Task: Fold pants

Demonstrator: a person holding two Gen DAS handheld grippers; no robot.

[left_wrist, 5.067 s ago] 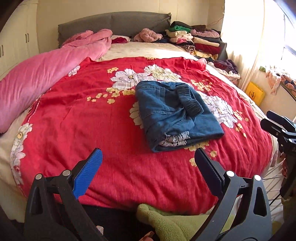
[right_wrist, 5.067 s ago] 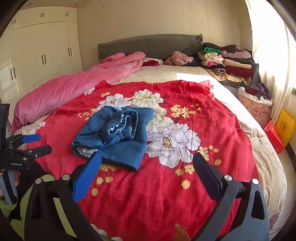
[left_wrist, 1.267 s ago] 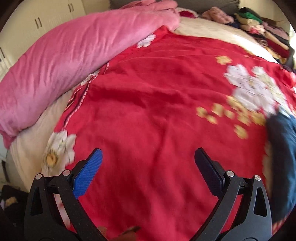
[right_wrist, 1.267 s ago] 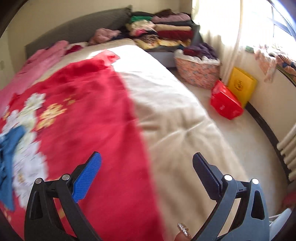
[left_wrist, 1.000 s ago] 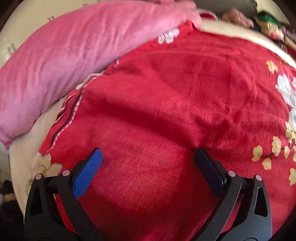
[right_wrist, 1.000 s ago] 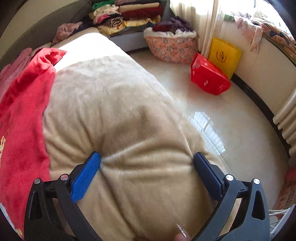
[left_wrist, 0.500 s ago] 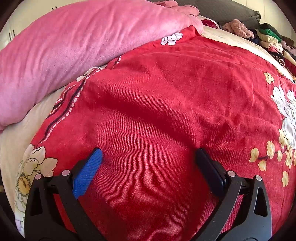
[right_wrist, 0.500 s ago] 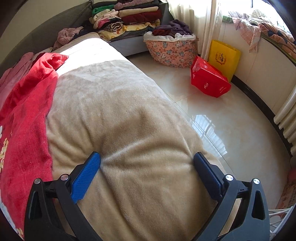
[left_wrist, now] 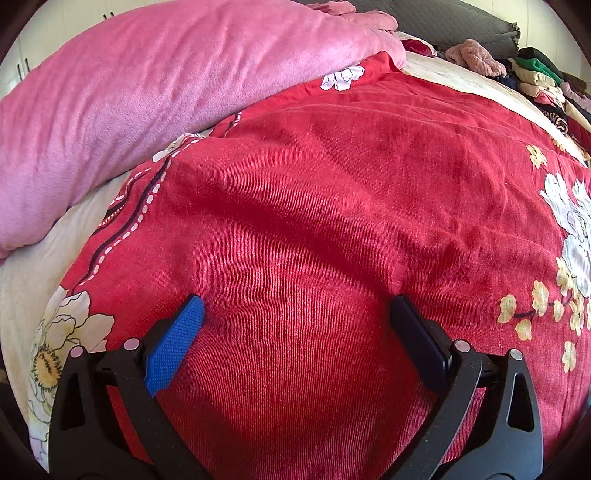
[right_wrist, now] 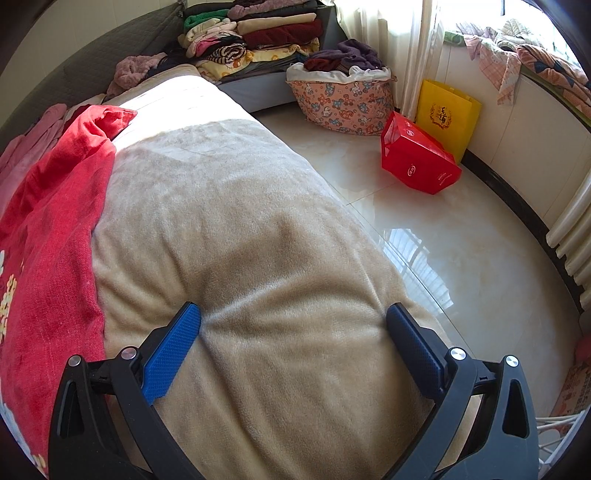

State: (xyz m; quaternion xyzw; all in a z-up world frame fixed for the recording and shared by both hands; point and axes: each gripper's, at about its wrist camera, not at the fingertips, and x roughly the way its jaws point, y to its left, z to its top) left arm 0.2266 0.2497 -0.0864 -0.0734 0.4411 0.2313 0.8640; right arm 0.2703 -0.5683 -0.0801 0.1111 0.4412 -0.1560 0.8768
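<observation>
The blue denim pants are out of sight in both views now. My left gripper (left_wrist: pixel 295 306) is open and rests low on the red flowered bedspread (left_wrist: pixel 332 192), its fingertips pressing into the cloth with nothing held. My right gripper (right_wrist: pixel 293 312) is open too, sitting on the beige fleece blanket (right_wrist: pixel 229 229) near the bed's right edge. The red bedspread's edge (right_wrist: pixel 48 229) lies to its left.
A rolled pink quilt (left_wrist: pixel 129 88) runs along the bed's left side. Folded clothes (right_wrist: pixel 255 37) are stacked by the grey headboard (left_wrist: pixel 454 22). On the tiled floor (right_wrist: pixel 461 251) stand a patterned laundry bag (right_wrist: pixel 340 99), a red box (right_wrist: pixel 417 158) and a yellow bag (right_wrist: pixel 447 114).
Both grippers turned away from the folded pants and came down onto the bed, left on the red spread, right on the beige blanket. In the last half second they barely shift.
</observation>
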